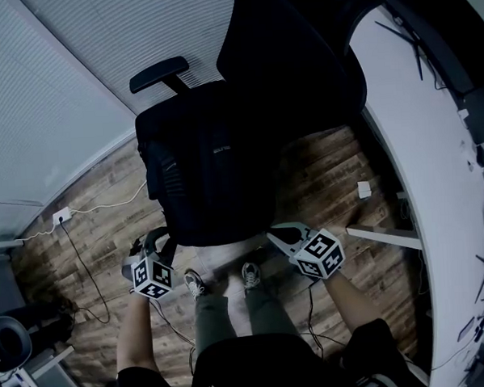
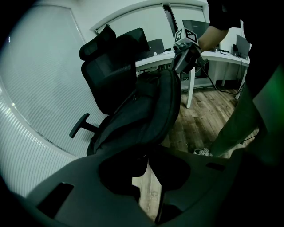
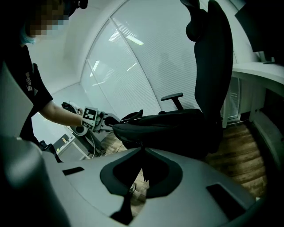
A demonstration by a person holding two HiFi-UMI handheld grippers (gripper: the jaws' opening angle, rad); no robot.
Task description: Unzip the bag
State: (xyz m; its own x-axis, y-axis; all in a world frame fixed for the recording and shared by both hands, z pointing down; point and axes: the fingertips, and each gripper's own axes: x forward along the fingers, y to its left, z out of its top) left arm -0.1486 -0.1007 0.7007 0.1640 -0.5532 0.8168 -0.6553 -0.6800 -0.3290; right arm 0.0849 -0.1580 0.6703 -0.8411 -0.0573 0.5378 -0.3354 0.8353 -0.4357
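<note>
A black backpack lies flat on the seat of a black office chair. My left gripper holds the bag's near left corner, its jaws partly closed on the dark fabric. The left gripper view looks along the bag, whose end runs in between the jaws. My right gripper is at the bag's near right edge, shut on a thin zipper pull that hangs from the bag. The right gripper also shows at the bag's far end in the left gripper view.
A white curved desk runs along the right, with a white leg near the right gripper. The chair's tall backrest rises behind the bag. A cable trails over the wood floor at left. The person's shoes stand between the grippers.
</note>
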